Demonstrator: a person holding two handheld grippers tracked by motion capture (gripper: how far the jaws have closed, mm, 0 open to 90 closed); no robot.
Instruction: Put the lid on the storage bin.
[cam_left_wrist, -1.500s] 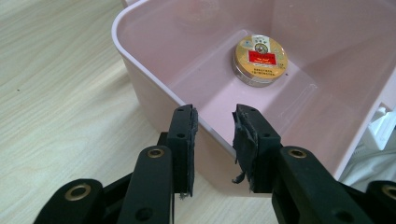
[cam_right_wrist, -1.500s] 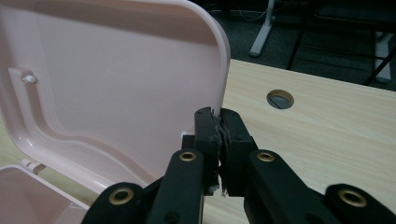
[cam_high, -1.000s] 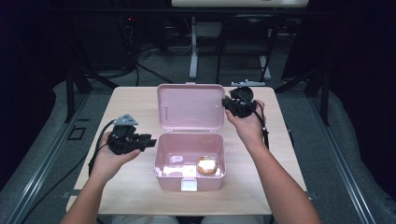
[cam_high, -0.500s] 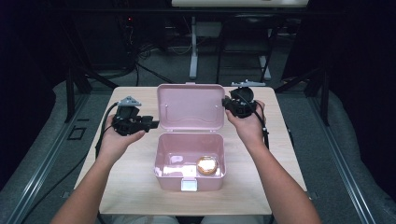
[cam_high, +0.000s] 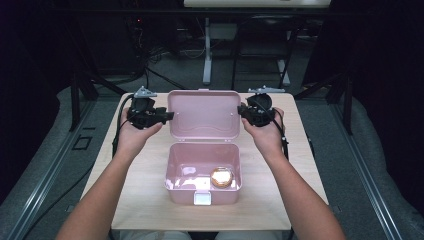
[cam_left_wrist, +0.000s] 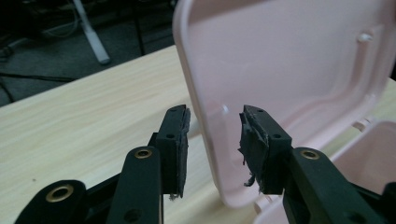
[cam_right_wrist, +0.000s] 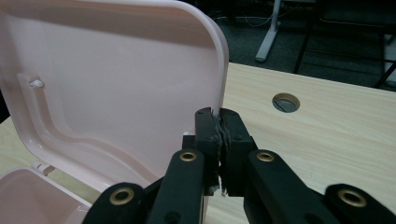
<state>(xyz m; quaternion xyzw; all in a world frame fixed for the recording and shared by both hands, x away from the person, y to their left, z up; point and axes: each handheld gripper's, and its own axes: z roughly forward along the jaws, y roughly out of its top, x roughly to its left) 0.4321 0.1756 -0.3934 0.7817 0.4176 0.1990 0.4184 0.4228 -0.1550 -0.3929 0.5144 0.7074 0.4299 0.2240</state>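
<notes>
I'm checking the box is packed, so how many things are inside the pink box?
1. A round golden item lies at the front right of the open pink box. The rest of the floor looks bare, though glare near the front wall could hide something small.

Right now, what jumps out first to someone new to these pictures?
A pink box sits mid-table with its lid standing open, and a round golden thing glows inside at the right. The right tool is shut on the lid's right edge. The left tool straddles the lid's left edge, its jaws just opened and not pressing.
</notes>
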